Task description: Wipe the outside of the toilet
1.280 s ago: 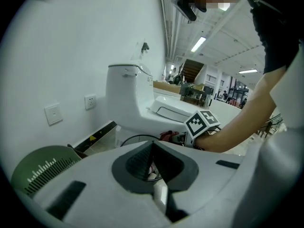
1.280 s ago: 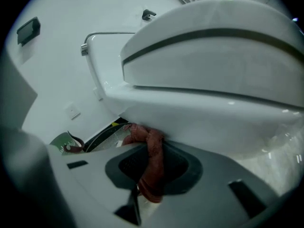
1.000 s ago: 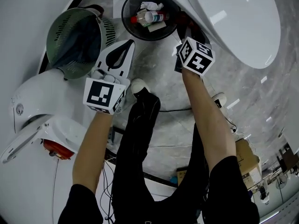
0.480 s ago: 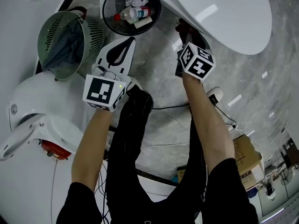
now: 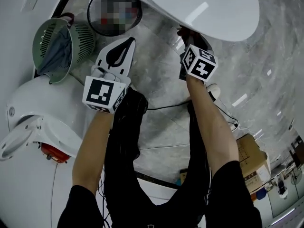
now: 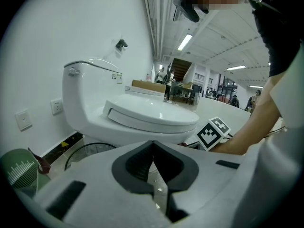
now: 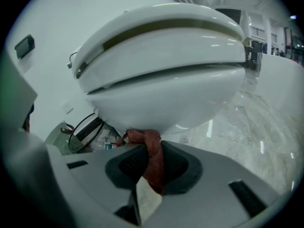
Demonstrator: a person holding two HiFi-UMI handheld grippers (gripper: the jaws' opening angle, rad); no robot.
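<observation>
Rust-red cloth (image 7: 153,161) is pinched between the jaws of my right gripper (image 7: 150,150). Its bunched top is up against the underside of the white toilet bowl (image 7: 161,80), at the front curve below the closed lid. In the head view, that gripper is tucked under the bowl's edge, above the grey marble floor (image 5: 164,82). My left gripper (image 6: 153,146) hangs clear of the toilet with its jaws pressed together on nothing, near the wire wastebasket (image 6: 80,152) and the green slotted basket (image 5: 57,49).
</observation>
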